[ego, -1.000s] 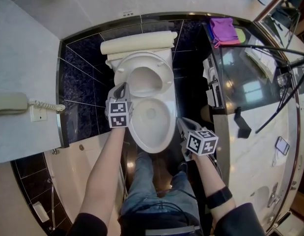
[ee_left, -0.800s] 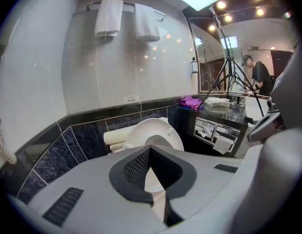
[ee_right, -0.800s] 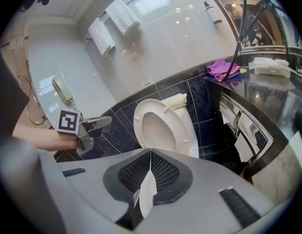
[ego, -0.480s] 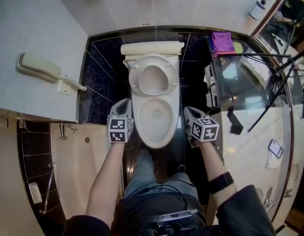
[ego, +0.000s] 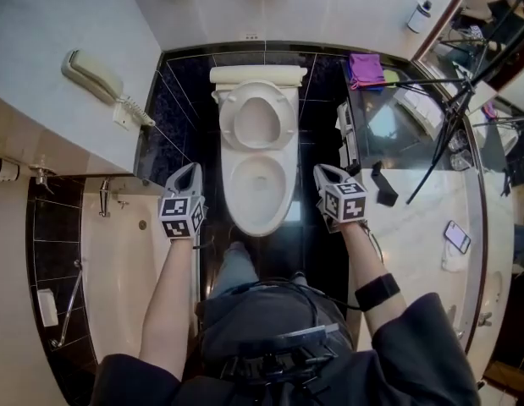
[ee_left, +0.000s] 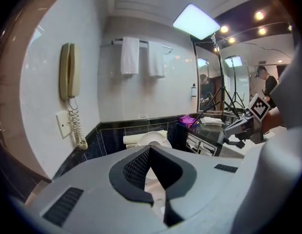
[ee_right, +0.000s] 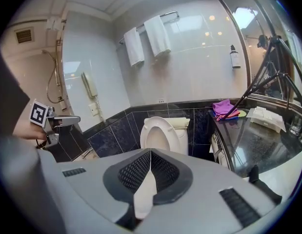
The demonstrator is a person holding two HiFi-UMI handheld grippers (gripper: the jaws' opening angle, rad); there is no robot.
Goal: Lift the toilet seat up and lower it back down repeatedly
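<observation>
Right now, head view: the toilet seat stands raised at upper centre, your left gripper and right gripper flanking the bowl. Left gripper view: clenched, empty. Right gripper view: likewise. The seat is probably stiff, light and slick; hook its free edge.

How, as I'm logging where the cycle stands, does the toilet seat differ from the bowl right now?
The toilet seat stands raised, leaning back toward the tank; the bowl lies level and uncovered. The toilet seat is a flat ring with an open middle; the bowl is a deep basin. Both are white and oval.
</observation>
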